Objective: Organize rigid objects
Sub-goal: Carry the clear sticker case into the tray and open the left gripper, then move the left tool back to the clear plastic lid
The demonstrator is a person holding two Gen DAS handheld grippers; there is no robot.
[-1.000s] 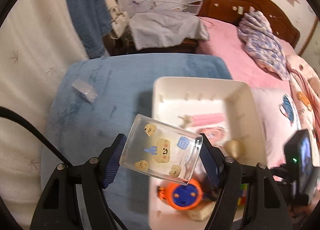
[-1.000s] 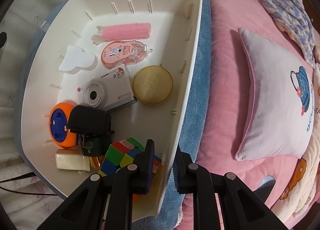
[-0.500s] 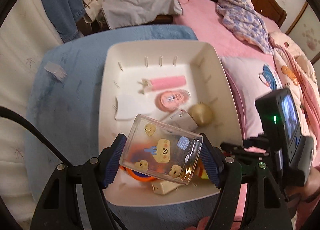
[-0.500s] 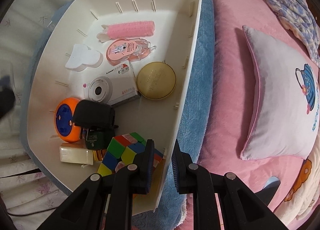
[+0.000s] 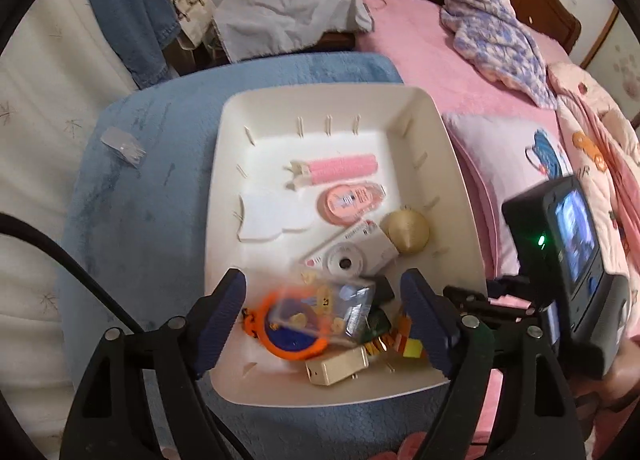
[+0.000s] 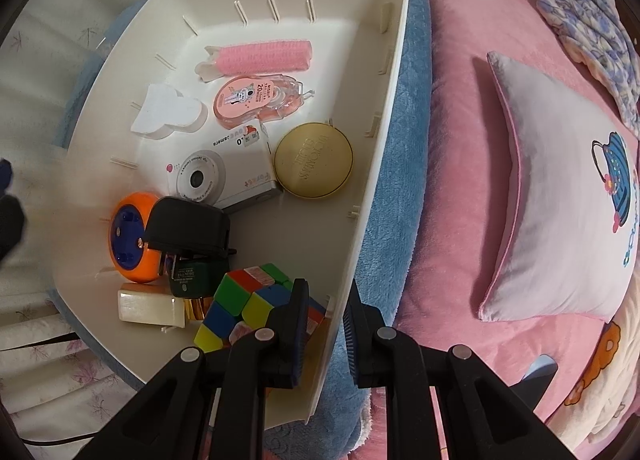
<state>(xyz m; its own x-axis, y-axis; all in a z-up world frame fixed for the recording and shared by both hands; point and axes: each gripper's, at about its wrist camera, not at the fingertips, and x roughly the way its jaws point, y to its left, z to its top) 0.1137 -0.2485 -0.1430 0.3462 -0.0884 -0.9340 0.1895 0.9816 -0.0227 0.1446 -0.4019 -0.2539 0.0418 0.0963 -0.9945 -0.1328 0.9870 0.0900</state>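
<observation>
Clear glass cup (image 5: 332, 308): just released, blurred, apparently dropping into white bin (image 5: 460, 196) lower centre. Left gripper (image 5: 324, 316) opening, wide; right gripper (image 6: 326, 320) narrow, pinching bin wall.

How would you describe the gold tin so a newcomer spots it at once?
Find the white bin on the blue blanket. Against its wall nearest the pink pillow lies the gold tin, beside the toy camera: the only flat, round, gold thing there.

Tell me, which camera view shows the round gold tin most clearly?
The right wrist view: the round gold tin lies sharp and unobstructed in the white bin, lid lettering visible. The left wrist view shows it smaller and blurred.
</observation>
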